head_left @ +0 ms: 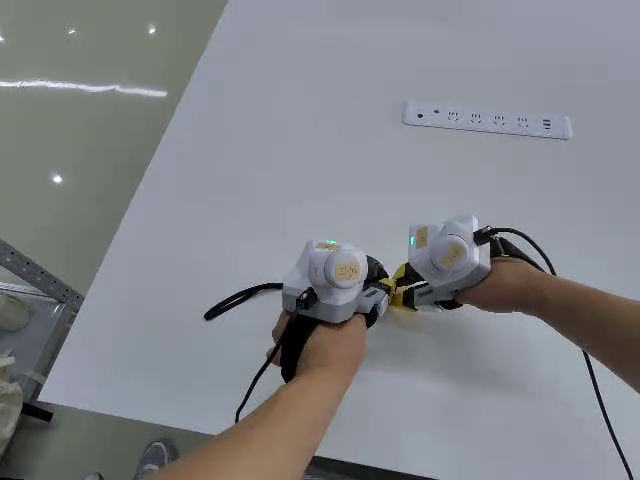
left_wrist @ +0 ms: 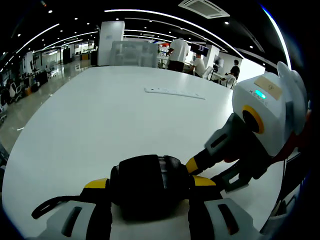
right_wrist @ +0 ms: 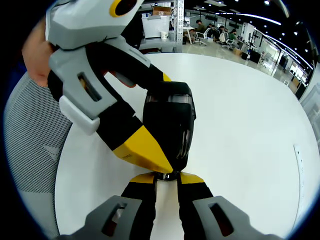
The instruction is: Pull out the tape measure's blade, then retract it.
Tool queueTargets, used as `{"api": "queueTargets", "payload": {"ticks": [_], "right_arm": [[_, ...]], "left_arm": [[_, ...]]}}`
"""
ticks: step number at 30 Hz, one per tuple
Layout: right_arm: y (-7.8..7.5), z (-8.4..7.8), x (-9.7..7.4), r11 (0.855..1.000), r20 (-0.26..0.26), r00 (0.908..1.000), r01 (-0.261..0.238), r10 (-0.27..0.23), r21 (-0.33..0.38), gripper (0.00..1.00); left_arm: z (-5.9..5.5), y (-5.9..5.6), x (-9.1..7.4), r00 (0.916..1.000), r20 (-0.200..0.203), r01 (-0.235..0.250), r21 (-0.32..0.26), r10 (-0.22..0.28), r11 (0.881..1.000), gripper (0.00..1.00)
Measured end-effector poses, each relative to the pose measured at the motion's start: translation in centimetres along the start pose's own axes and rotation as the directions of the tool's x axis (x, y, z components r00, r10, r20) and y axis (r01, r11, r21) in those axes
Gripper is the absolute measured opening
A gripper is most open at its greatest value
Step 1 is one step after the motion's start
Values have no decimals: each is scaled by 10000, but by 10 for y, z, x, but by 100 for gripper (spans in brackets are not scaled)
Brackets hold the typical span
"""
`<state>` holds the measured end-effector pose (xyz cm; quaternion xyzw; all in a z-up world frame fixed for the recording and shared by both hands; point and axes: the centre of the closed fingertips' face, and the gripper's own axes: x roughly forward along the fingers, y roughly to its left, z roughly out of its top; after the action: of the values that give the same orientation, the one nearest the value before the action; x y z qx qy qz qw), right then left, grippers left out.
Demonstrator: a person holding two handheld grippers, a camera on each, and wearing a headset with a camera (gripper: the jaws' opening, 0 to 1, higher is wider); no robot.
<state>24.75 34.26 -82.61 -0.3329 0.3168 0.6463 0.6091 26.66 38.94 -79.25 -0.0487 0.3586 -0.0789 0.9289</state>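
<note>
A black tape measure with a rounded case sits low over the white table. My left gripper is shut on the case, one yellow-tipped finger on each side. My right gripper is shut on the small blade hook at the case's mouth, and no blade length shows between them. In the head view the left gripper and right gripper meet nose to nose near the table's front edge, with the tape measure mostly hidden between them.
A white power strip lies at the far right of the table. A black strap trails left from the left gripper. The table's left edge drops to a glossy floor. People stand beyond the far end.
</note>
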Motion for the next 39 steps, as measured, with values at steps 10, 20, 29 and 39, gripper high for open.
{"api": "queueTargets", "payload": {"ticks": [10, 20, 29, 39], "right_arm": [[1, 0, 0, 10000, -23, 10000, 54, -54, 36, 12], [1, 0, 0, 9989, 36, 9995, 299, -301, 361, 13], [6, 0, 1, 9926, 155, 9985, 500, -520, 1110, 23], [9, -7, -11, 9557, 402, 9910, 1121, -1277, 2720, 33]], "left_arm": [[0, -1, 0, 10000, 13, -79, 37, 79, 10000, 59], [1, -1, -1, 9996, 260, -109, 103, 107, 9999, 61], [2, -2, -4, 9998, 203, 22, 537, -33, 9986, 60], [0, 1, -14, 9996, 144, 224, 603, -233, 9979, 67]]}}
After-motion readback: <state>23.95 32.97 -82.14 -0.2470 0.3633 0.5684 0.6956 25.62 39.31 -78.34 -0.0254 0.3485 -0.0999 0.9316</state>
